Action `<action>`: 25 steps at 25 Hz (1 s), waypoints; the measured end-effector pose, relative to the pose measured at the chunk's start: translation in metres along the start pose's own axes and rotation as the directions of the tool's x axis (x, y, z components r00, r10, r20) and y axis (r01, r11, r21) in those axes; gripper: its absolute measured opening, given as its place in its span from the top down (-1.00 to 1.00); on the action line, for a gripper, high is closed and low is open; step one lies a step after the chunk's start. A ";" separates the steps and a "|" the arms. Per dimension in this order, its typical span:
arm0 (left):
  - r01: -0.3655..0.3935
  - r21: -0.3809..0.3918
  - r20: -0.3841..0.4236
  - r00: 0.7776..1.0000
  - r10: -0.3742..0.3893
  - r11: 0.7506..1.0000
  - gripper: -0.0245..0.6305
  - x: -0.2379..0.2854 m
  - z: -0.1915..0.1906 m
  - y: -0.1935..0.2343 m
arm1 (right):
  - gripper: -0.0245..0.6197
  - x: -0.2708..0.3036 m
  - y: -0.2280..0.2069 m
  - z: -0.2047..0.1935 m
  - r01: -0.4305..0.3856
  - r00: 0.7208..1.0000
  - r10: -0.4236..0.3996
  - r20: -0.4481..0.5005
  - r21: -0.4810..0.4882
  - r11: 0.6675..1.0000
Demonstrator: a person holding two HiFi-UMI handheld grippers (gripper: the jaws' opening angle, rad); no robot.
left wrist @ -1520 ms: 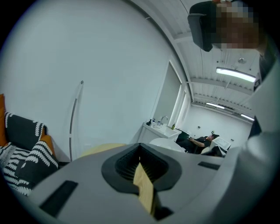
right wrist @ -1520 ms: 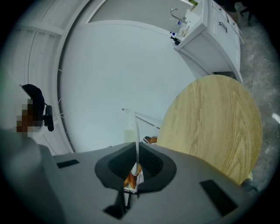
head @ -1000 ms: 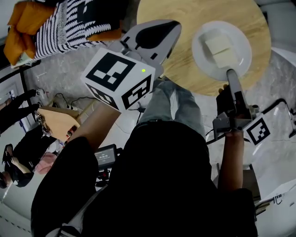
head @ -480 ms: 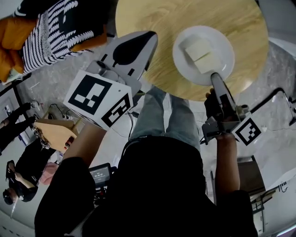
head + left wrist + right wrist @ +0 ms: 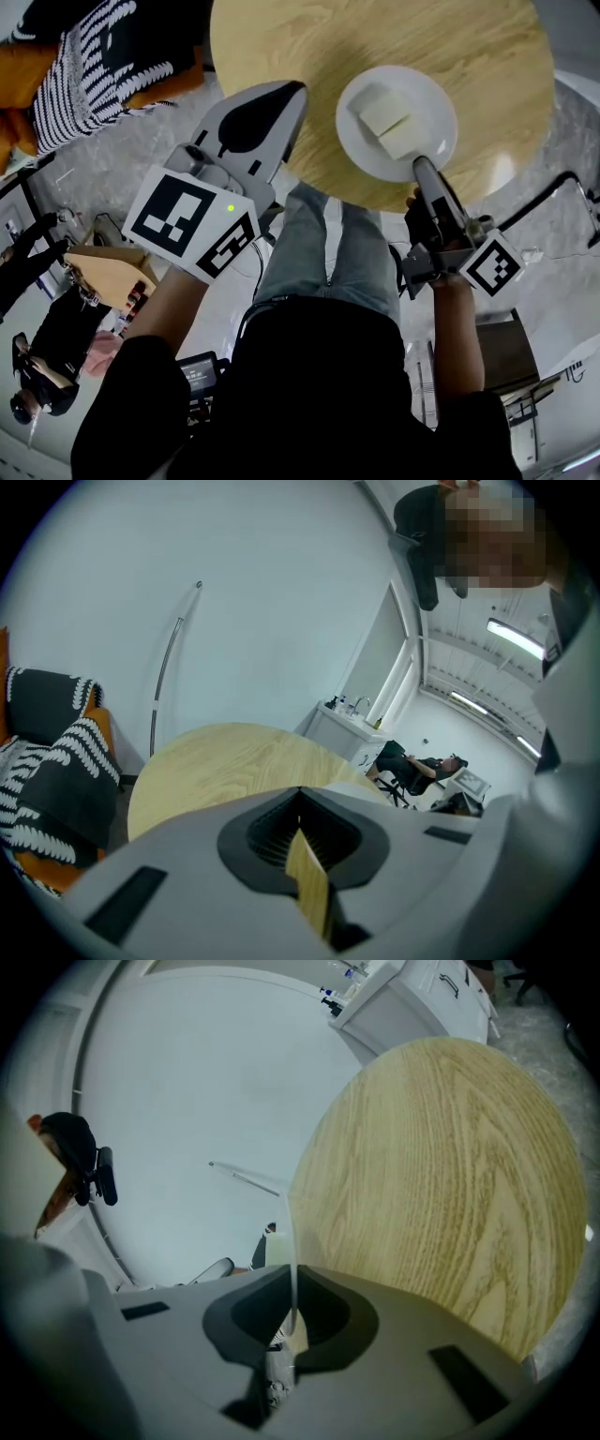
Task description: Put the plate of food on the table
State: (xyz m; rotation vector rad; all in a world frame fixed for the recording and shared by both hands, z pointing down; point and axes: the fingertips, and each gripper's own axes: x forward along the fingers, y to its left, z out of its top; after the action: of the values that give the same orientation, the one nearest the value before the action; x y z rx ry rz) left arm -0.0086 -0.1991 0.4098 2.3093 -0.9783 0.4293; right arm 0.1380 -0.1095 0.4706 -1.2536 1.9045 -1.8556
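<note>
Your right gripper (image 5: 423, 169) clamps the plate (image 5: 347, 133) by its rim.
It bites the plate's 5 o'clock edge. The plate carries two pale blocks of food (image 5: 394, 122) over the round wooden bench (image 5: 309, 37), toward its 5 o'clock edge. Your left gripper (image 5: 291, 94), jaws together and empty, hangs at the plate's 9 o'clock.

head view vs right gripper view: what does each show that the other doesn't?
Head view only: the food lying on the plate, the left claw over the table's edge, and a striped cushion.
Right gripper view only: the plate's rim edge-on between the jaws of the right claw, and a white cabinet beyond.
Both: the round wooden table and the right claw shut on the plate.
</note>
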 end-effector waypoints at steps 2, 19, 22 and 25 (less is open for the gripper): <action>-0.002 -0.009 -0.005 1.000 0.002 1.000 0.90 -0.001 -0.002 0.000 | 0.87 0.000 -0.002 -0.002 0.013 1.000 -0.013 -0.017 -0.004 1.000; -0.019 -0.046 -0.040 0.999 0.017 0.999 0.90 -0.001 -0.021 0.001 | 0.87 0.000 -0.015 -0.004 0.055 0.997 -0.054 -0.055 0.026 0.998; -0.009 -0.046 -0.030 1.000 0.007 0.999 0.90 0.003 -0.019 -0.003 | 0.87 -0.003 -0.018 -0.001 0.074 0.996 -0.073 -0.056 0.025 0.997; -0.008 -0.053 -0.027 1.000 0.006 0.999 0.90 -0.001 -0.019 -0.004 | 0.87 0.000 -0.015 -0.007 0.071 0.995 -0.068 -0.067 0.040 0.997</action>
State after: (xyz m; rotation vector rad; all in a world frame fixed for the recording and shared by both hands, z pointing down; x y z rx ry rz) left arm -0.0074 -0.1847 0.4222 2.2476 -0.9737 0.4315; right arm 0.1394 -0.1026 0.4850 -1.2768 1.8656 -1.9840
